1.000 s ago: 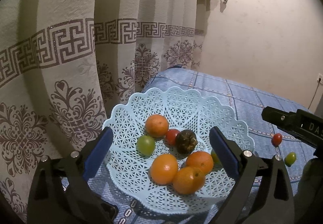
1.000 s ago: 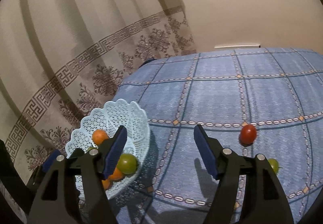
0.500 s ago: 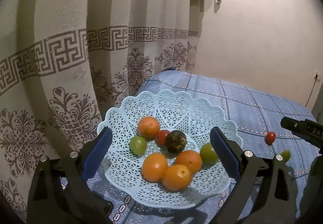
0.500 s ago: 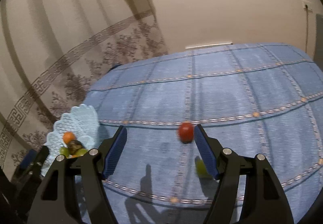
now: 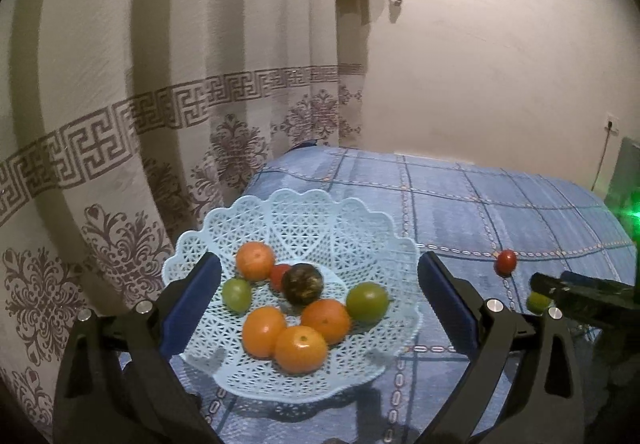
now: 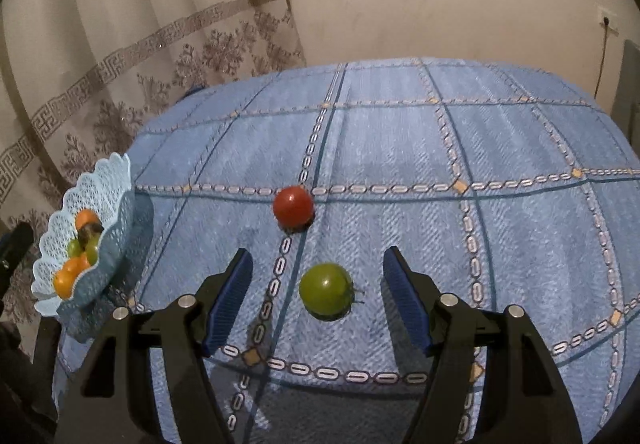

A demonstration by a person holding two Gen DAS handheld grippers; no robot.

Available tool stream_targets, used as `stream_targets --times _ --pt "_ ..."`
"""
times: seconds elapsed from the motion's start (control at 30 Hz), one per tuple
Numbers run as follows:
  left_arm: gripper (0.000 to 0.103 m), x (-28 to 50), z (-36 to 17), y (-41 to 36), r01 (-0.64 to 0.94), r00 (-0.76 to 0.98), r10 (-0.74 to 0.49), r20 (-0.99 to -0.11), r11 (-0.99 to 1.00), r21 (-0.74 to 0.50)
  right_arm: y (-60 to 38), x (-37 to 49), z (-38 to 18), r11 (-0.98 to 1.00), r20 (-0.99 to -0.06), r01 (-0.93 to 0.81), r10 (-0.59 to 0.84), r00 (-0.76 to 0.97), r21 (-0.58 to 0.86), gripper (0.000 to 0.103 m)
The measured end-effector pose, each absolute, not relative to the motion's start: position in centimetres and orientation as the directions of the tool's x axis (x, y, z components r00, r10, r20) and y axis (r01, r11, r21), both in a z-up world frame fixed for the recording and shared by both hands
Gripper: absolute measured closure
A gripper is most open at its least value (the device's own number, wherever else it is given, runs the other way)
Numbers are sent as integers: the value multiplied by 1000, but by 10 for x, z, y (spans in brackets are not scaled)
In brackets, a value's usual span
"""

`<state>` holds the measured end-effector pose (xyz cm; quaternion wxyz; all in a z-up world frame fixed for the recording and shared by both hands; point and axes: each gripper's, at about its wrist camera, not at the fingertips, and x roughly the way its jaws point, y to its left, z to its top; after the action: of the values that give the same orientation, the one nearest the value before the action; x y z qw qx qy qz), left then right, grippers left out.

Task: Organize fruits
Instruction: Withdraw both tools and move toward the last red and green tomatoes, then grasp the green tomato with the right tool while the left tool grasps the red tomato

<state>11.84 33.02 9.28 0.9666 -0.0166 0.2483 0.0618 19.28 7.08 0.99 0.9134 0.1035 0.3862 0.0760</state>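
Blue checked bedspread (image 6: 400,147): lattice basket (image 6: 116,179), red tomato (image 6: 293,206), green tomato (image 6: 326,288).

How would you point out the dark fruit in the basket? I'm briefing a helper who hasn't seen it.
Find the pale blue lattice basket on the blue cloth, near the curtain. The dark fruit sits mid-pile, touching a red one. It alone is blackish-brown; the others are orange, green or red.

left hand-held gripper (image 5: 319,296) agape, right (image 6: 318,290) too (empty)
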Motion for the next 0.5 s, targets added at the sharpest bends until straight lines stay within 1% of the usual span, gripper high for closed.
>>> stream_targets --times 0.03,0.1,0.2,0.33,0.4,0.5 --pt "3 119 93 327 -119 869 103 -484 993 -1 72 193 8 968 -694 -60 218 686 244 41" --pt "3 120 94 320 -103 868 89 -489 995 -3 74 195 2 969 -704 -70 221 675 237 48" --pt "3 121 92 309 -78 866 67 -496 997 0 74 199 -6 972 -721 -68 214 659 227 54" --pt "3 124 91 293 -42 864 44 -502 999 15 74 202 -8 973 -721 -74 212 660 218 60" --pt "3 126 90 286 -23 862 29 -506 1000 18 72 202 -9 974 -724 -69 206 658 215 67" --pt "3 129 90 274 8 859 5 -512 1000 23 71 201 -8 974 -727 -87 216 652 211 68"
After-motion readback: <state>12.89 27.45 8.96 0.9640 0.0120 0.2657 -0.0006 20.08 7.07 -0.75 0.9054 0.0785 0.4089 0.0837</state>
